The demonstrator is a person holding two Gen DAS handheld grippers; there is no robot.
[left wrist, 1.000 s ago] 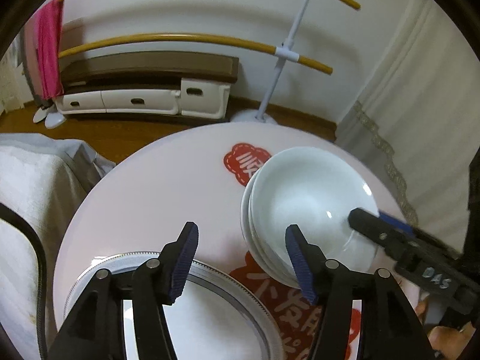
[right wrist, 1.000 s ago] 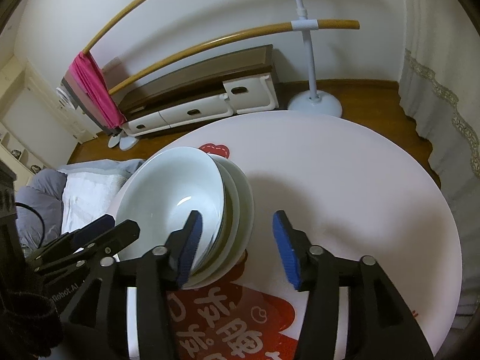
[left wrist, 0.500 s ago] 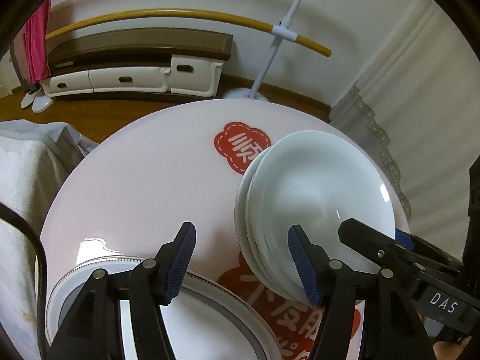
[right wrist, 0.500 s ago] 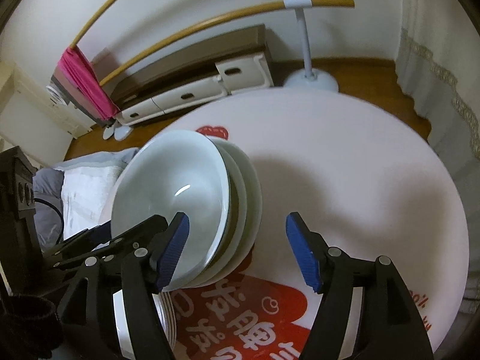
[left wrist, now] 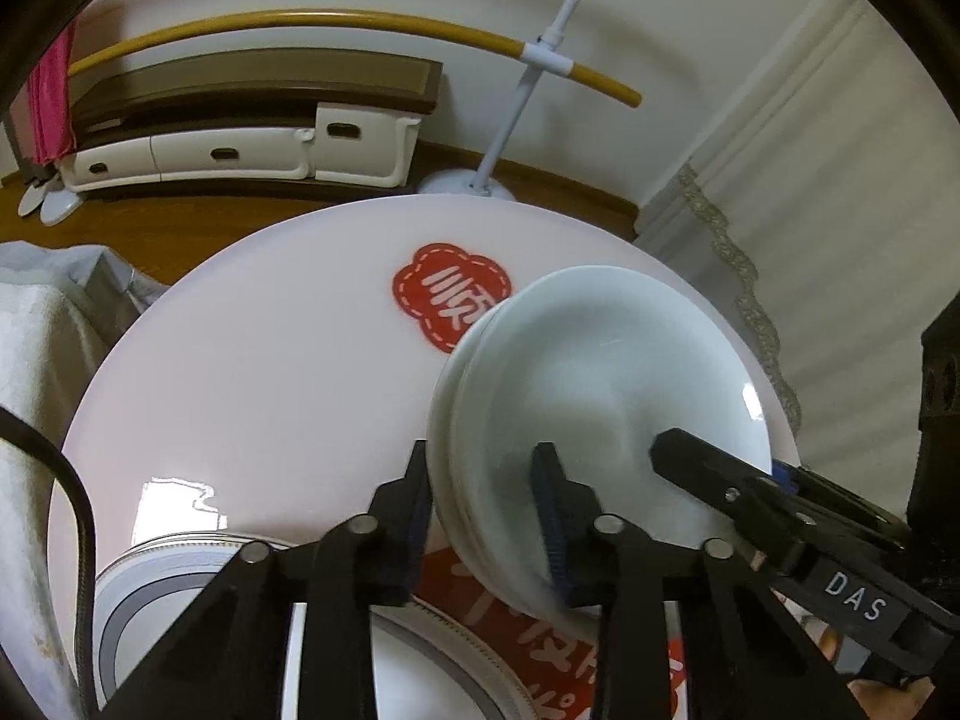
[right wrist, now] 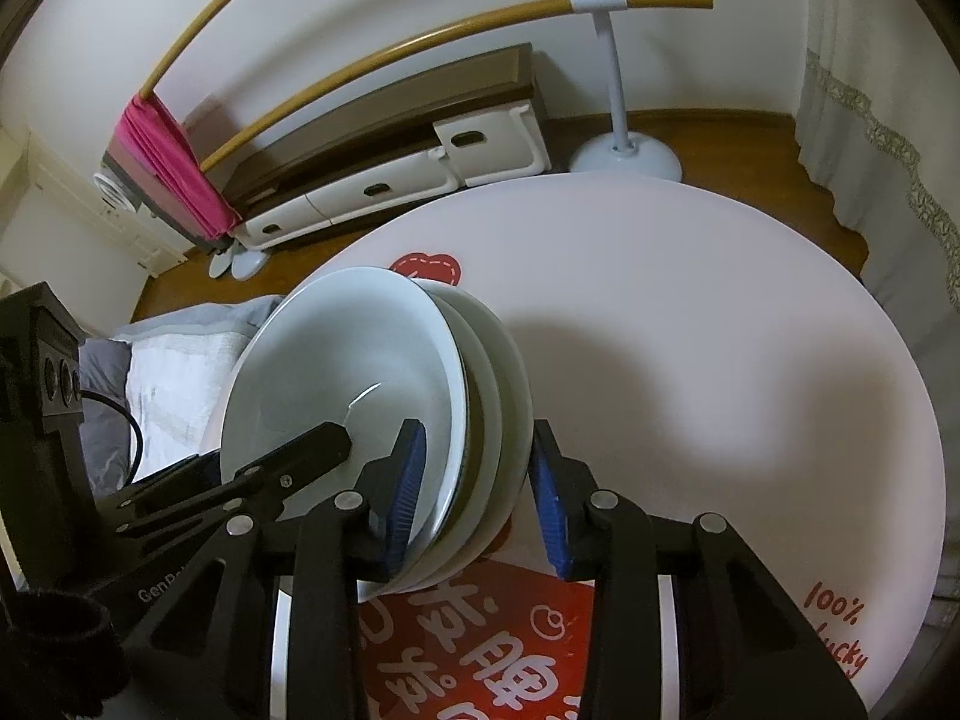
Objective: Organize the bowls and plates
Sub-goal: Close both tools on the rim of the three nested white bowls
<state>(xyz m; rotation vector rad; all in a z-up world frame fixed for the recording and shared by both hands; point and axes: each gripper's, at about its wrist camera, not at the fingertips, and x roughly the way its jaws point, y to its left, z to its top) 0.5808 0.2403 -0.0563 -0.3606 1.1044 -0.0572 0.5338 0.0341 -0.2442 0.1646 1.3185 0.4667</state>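
Bowls (left wrist: 600,396): a nested stack of pale ones, on the round white bench (left wrist: 270,396), sitting over the red printed graphic near the bench's near side. Stack looks tipped in both views; whether its base sits flat I can't tell.

Left claw (left wrist: 483,516) straddles the stack's left rim, one finger outside the wall, one inside the top bowl. Jaws have just been closing, now narrow, pads pressed on the rim.

Right claw (right wrist: 477,480) does the same on the opposite rim: left pad inside the top bowl, right pad against the outermost bowl's outer wall. Jaws also just closed in, narrow, clamped on the stack.

Each claw's black finger shows in the other's view, reaching into the top bowl.

Plate (left wrist: 198,612) with a grey band round its rim lies flat on the bench, low left in the left view, just beside the stack and partly under the left claw.

Behind the bench: low cabinet (right wrist: 384,150) with white drawers, white floor stand (right wrist: 624,150), pink cloth (right wrist: 174,168) on a wooden rail.
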